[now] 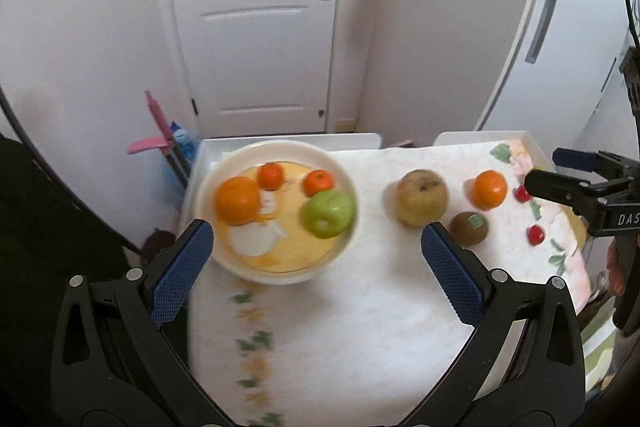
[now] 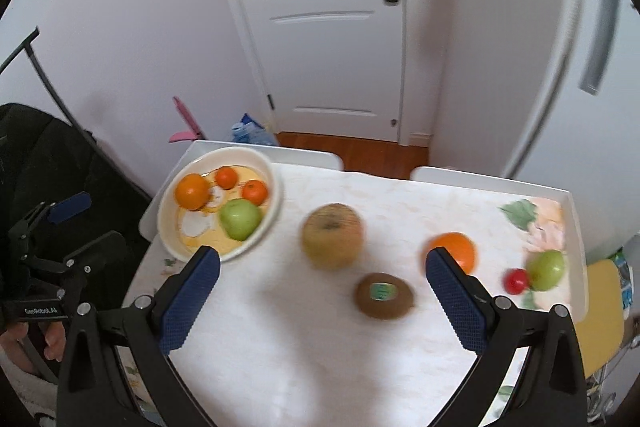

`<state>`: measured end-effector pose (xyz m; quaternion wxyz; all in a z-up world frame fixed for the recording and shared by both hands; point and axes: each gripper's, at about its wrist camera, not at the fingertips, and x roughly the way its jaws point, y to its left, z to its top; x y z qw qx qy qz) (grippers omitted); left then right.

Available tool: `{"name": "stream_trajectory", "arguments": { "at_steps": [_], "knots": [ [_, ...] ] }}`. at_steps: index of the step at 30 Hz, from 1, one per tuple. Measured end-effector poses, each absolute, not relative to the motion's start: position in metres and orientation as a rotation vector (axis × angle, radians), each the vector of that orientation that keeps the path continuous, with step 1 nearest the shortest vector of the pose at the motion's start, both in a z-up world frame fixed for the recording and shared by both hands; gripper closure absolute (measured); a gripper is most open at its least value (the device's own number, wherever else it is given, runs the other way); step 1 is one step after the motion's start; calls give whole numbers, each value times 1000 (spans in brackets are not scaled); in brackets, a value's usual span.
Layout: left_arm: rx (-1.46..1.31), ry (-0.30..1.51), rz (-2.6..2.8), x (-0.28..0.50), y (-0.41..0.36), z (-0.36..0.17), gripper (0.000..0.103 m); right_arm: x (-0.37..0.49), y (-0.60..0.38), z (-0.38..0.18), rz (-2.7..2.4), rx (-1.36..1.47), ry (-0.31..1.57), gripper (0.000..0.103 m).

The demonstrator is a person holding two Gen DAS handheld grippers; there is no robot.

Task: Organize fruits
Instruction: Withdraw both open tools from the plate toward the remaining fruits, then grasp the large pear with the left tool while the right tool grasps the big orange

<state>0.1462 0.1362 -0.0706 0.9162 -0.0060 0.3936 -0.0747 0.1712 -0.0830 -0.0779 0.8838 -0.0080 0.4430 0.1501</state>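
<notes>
A cream bowl (image 1: 340,167) (image 2: 272,167) at the table's far left holds a large orange (image 1: 237,200), two small tangerines and a green apple (image 1: 328,213) (image 2: 240,219). On the white cloth lie a brownish pear (image 1: 421,197) (image 2: 332,237), a kiwi (image 1: 469,228) (image 2: 384,295), an orange (image 1: 489,189) (image 2: 460,247), a small red fruit (image 2: 516,281) and a second green apple (image 2: 546,269). My left gripper (image 1: 316,239) is open and empty above the bowl's near edge. My right gripper (image 2: 322,267) is open and empty above the pear and kiwi.
The table (image 2: 460,173) stands by a white door (image 1: 256,27). A black chair (image 2: 60,155) is at the left. A yellow stool (image 2: 604,307) is at the right. Two red fruits (image 1: 535,234) lie near the right edge.
</notes>
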Motion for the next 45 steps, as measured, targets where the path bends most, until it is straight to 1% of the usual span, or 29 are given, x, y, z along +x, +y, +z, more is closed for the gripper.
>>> {"name": "stream_trajectory", "arguments": {
  "at_steps": [11,20,33,37,42,43,45],
  "knots": [
    [-70,853,-73,170,58,-96,0,190,-162,-94,360,-87,919,0],
    [-118,905,-40,197,20,-129,0,215,-191,-126,438,-178,960,0],
    [-163,980,3,237,-5,-186,0,242,-205,-185,539,-268,1034,0],
    [-169,989,8,243,-8,-198,0,245,-204,-195,559,-292,1048,1],
    [-166,1003,12,251,-10,-211,0,250,-203,-206,591,-301,1066,4],
    [-168,1006,12,252,-10,-213,3,251,-202,-207,596,-305,1068,4],
    [-171,1010,15,254,-10,-216,5,252,-200,-210,606,-314,1068,6]
  ]
}}
